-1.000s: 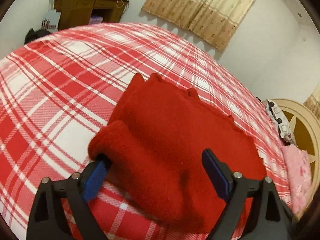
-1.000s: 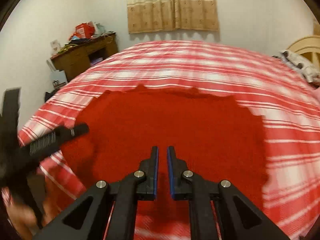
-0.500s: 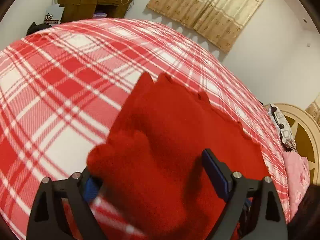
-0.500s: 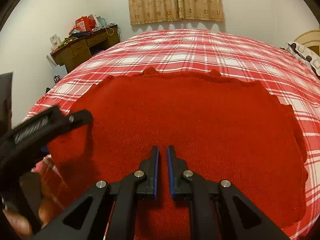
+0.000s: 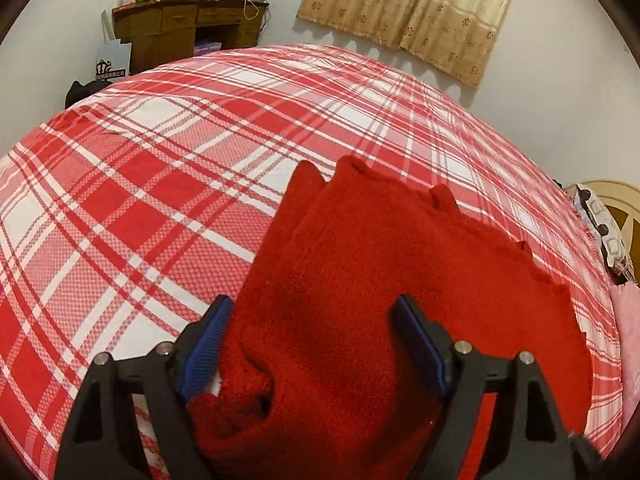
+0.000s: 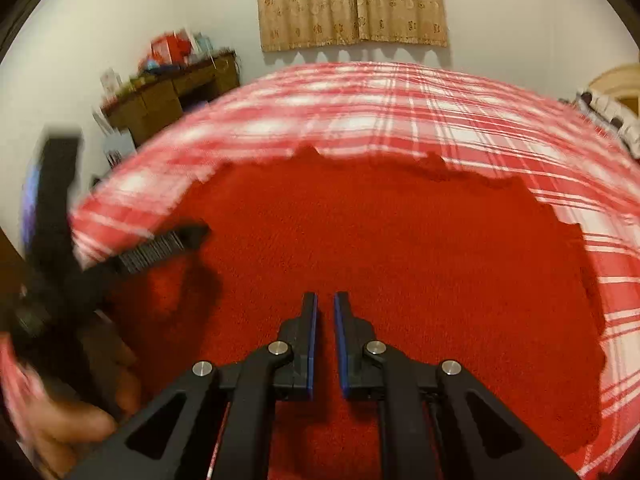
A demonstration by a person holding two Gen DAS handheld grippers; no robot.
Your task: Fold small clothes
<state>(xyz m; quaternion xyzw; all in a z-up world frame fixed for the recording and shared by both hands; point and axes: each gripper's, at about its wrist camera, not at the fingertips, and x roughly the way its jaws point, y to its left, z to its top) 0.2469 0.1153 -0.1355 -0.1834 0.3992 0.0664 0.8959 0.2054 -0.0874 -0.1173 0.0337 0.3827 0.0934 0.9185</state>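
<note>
We've got the left gripper (image 5: 310,344) spread wide, jaws straddling a bunched fold at the near-left edge of the red sweater (image 5: 400,280), not clamped on it. Right gripper (image 6: 325,320) nearly closed, thin gap, nothing between the pads, hovering over the sweater's middle. Sweater lies flat on the plaid bedsheet (image 5: 140,200)

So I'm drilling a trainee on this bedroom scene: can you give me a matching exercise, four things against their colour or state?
Things:
1. sweater
2. bed sheet
3. left gripper
4. right gripper

Descriptions:
A. jaws almost closed, a thin gap left
B. plain red, lying on the bed
C. red and white checks
D. jaws wide open around a fold of cloth

Pairs: 1-B, 2-C, 3-D, 4-A
</note>
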